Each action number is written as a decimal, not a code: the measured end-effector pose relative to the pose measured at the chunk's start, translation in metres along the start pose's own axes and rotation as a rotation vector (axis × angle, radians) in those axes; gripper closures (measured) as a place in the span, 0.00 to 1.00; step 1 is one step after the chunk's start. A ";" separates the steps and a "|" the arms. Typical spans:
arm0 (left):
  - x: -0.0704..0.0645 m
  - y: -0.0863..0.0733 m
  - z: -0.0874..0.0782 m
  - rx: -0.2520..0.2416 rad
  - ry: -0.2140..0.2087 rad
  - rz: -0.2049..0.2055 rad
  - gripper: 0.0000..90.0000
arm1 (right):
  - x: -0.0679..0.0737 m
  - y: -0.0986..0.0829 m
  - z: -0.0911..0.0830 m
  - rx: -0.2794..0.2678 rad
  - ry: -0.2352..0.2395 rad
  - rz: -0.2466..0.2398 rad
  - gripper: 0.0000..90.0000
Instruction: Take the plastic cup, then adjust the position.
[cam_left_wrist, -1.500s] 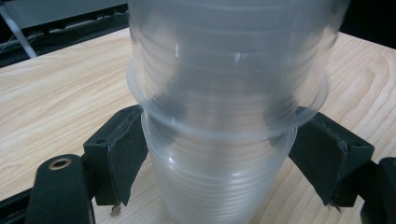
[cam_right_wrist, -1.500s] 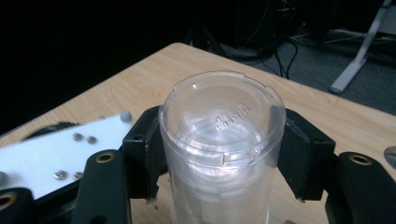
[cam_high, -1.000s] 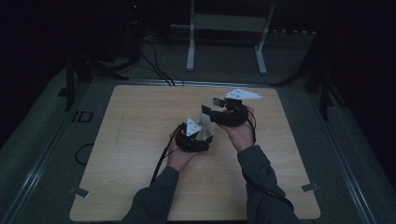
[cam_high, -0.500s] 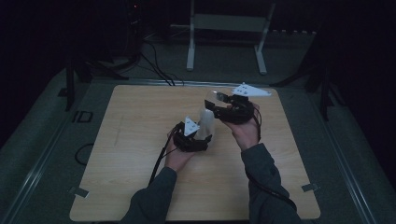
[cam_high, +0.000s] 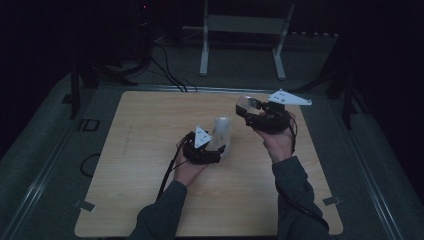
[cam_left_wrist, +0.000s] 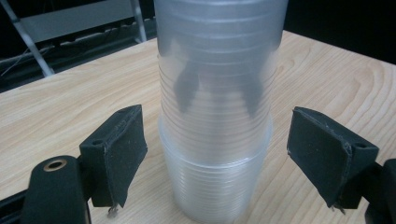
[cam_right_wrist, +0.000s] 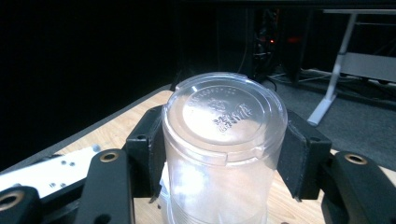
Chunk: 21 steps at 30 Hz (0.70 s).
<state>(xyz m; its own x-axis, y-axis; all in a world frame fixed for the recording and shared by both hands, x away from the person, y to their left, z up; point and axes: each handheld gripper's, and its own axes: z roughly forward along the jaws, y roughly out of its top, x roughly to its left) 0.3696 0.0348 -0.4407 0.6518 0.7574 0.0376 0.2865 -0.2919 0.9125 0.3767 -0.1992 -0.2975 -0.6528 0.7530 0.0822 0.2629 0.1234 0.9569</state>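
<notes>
A stack of translucent plastic cups (cam_left_wrist: 215, 116) stands upside down on the wooden table (cam_high: 140, 150), near its middle (cam_high: 221, 134). My left gripper (cam_left_wrist: 222, 158) is open, one jaw on each side of the stack's lower part and neither touching it; in the high view the left gripper (cam_high: 215, 150) sits just left of the stack. My right gripper (cam_right_wrist: 226, 156) is shut on a single clear cup (cam_right_wrist: 224, 121), whose embossed base faces the camera. That right gripper (cam_high: 248, 111) holds its cup (cam_high: 246, 103) above the table, up and to the right of the stack.
A white metal stand (cam_high: 245, 25) is on the floor beyond the table's far edge, with black cables (cam_high: 165, 75) beside it. Grey floor and darkness surround the table. A cable (cam_high: 167, 175) trails from the left gripper toward the near edge.
The right gripper has moved right and a little farther away from the stack with the single cup in it. The left gripper has stayed by the stack.
</notes>
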 end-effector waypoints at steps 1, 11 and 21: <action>0.000 0.000 0.000 0.000 0.000 0.000 0.21 | 0.000 0.000 0.000 0.000 0.000 0.000 0.45; -0.001 -0.002 -0.007 -0.011 0.004 0.011 0.21 | -0.015 -0.018 -0.012 0.026 -0.041 0.028 0.45; -0.004 -0.001 -0.017 -0.035 -0.004 0.022 0.21 | -0.022 -0.034 -0.019 0.043 -0.059 0.043 0.46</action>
<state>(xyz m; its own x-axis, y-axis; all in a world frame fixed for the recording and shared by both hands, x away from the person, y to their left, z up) 0.3548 0.0420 -0.4347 0.6609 0.7484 0.0566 0.2471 -0.2881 0.9252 0.3683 -0.2320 -0.3262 -0.5976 0.7949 0.1048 0.3205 0.1171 0.9400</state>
